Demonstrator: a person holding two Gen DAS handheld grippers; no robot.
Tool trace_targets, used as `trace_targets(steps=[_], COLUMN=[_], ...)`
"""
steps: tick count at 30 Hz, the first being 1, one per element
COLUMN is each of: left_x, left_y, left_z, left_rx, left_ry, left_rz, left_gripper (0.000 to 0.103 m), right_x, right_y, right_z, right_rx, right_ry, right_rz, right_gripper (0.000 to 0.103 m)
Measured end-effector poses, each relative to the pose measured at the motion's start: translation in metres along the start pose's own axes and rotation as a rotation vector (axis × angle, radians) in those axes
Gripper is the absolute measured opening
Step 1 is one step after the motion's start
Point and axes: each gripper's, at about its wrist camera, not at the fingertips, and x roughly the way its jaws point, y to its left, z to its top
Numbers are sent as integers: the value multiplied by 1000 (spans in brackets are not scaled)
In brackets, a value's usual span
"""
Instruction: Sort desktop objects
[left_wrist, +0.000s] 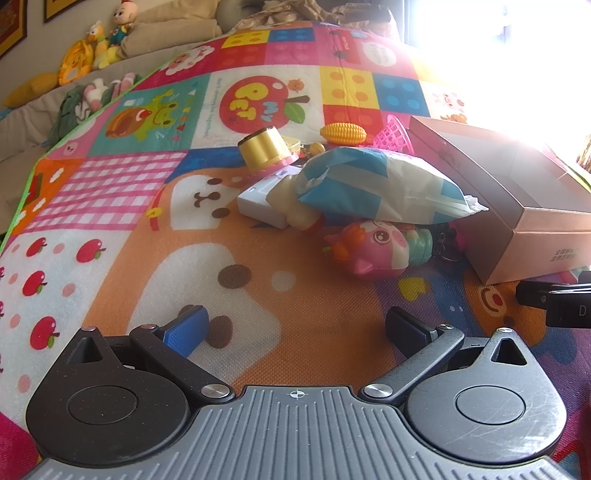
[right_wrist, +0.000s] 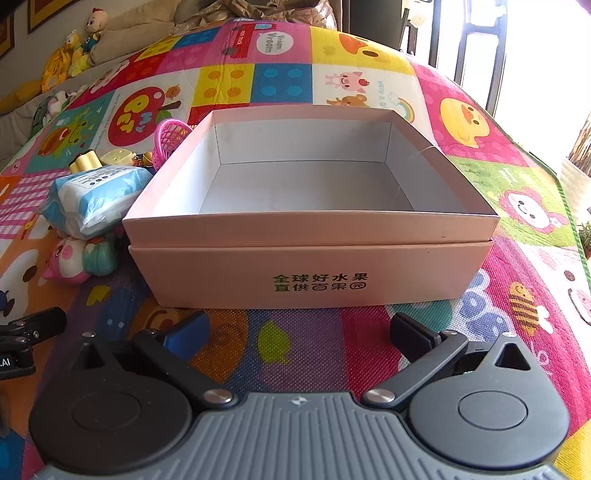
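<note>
1. My left tool (left_wrist: 297, 325) is spread wide open over the play mat (left_wrist: 110, 206), nothing between the fingers. One pad is blue, the other black.
2. My right tool (right_wrist: 299, 330) is the same deal: fully spread, holding nothing, parked just in front of the pink box (right_wrist: 314, 273).
3. That box is pale pink cardboard, open on top with a grey-white inside, sitting nested in its own lid, green Chinese print on the front wall. Nothing is in it as far as I can see.
4. The clutter sits in a pile just left of the box. On top is a blue-and-white tissue pack (left_wrist: 380, 184), soft and crinkly.
5. It lies over a cream squeeze bottle (left_wrist: 295, 206) with a red tip and a white block (left_wrist: 258, 201).
6. In front of the pack there's a pink pig toy (left_wrist: 373, 247) lying on its side, with a green bit touching it.
7. Behind: a gold cylinder (left_wrist: 264, 147), a yellow toy corn (left_wrist: 343, 132) and a pink plastic basket (left_wrist: 393, 134) tipped against the box side.
</note>
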Motion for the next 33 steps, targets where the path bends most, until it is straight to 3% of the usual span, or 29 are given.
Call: trace_targets(steps=[6,11,15,18,21,23,27,30,33], left_x=[0,-2,-17,-32,-41,-46,-50,-48,-46], left_y=[2,5,9,15,27,42,87,119,139], left_z=[0,0,2,14,30,43,64,71,70], left_rx=[5,30,89,128,108,60,-80,-178,-229], left_ry=[10,14,-19,-65,-115,-162,-229,-228,-235], left_rz=[-1,-21,-49,-65,-75,-62,-6,-10,-27], left_gripper=[103,103,103,103,103,103,103,103,103], right_x=[-2,-17,-50,-80,-88,-69,26,108,162], right_y=[0,5,19,40,71,90,113,128,143], right_z=[-1,-10,-13,10,66,119,213,246,255], right_rx=[-6,-54,-153,-279,-367,-316,-104,-25,-25], right_ry=[2,24,-47,-159,-222,-173,79,229,268], right_rz=[11,82,121,151,174,230,271,257,172], right_gripper=[103,103,103,103,103,102,67,67,71])
